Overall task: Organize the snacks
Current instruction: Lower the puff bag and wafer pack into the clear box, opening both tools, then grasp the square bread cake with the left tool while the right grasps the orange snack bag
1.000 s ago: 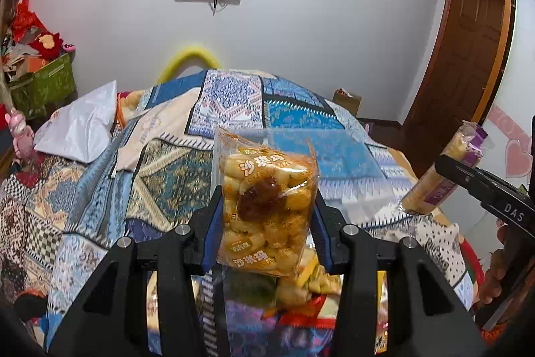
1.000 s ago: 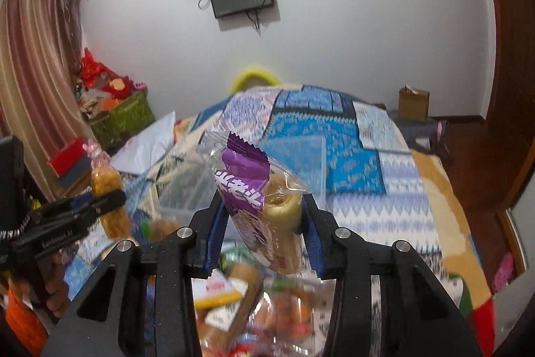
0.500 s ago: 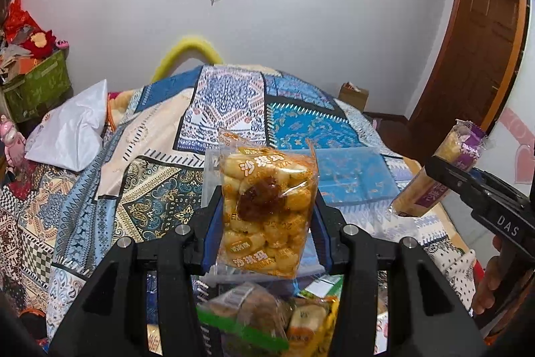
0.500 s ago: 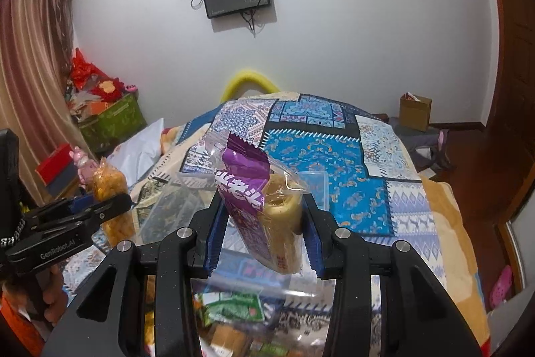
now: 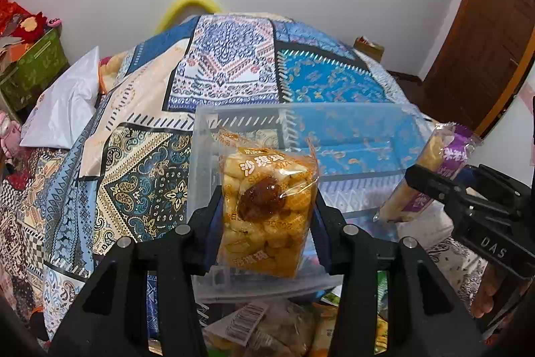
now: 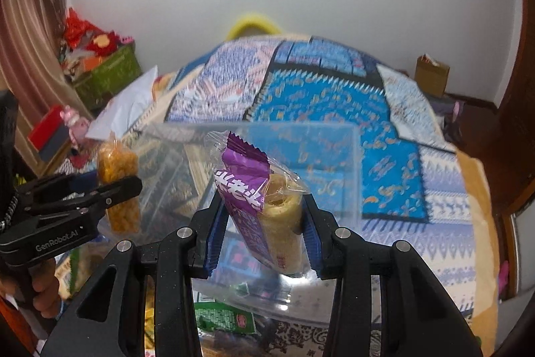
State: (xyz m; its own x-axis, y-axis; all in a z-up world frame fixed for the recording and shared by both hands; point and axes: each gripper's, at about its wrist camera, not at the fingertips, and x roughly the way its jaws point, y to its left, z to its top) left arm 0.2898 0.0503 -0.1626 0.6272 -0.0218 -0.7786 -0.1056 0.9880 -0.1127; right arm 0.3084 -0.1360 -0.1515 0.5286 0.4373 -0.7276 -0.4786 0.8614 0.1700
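My left claw pinches the crumbly orange snack pack; my right claw pinches the purple roll. Both look light and crushable, so I grip mid-body, gently.

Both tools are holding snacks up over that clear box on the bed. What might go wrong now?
The left tool pinches the orange snack pack by its slippery wrapper, so it might slide out and miss the clear box. The right tool squeezes the purple-wrapped roll, which could crush. The box sits on a soft quilt, so a bump might tip it.
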